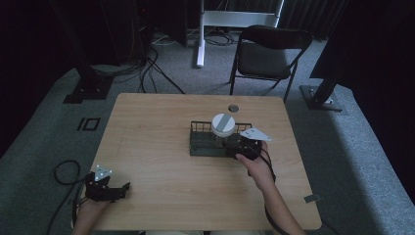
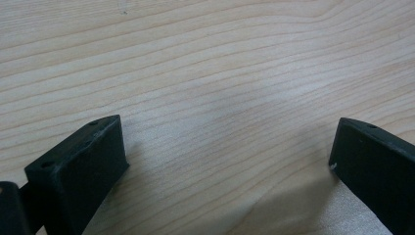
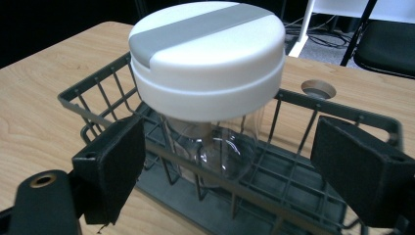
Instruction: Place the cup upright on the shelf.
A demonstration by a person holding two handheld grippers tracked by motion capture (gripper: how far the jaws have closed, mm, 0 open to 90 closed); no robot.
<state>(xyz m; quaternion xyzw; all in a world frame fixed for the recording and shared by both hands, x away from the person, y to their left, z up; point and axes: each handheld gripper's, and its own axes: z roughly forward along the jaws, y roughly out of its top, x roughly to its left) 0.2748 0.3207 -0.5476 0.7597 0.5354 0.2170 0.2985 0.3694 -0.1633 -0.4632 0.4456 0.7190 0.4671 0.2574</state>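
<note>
A dark wire basket (image 1: pixel 198 147) (image 3: pixel 98 88) stands right of the table's middle. Inside it a clear glass jar (image 3: pixel 230 152) stands upright, capped by a wide white lid with a grey band (image 1: pixel 223 124) (image 3: pixel 205 54). My right gripper (image 1: pixel 243 149) (image 3: pixel 225 171) hovers at the basket's right near corner, open, its jaws standing on either side of the near rim and not touching the jar. My left gripper (image 1: pixel 110 188) (image 2: pixel 230 161) rests low over the table's front left edge, open, with bare wood between its jaws.
The wooden table (image 1: pixel 156 122) has a round cable hole (image 1: pixel 233 107) (image 3: pixel 318 89) behind the basket. A black folding chair (image 1: pixel 269 51) stands beyond the far edge. Dark stands and cables lie on the grey carpet around it.
</note>
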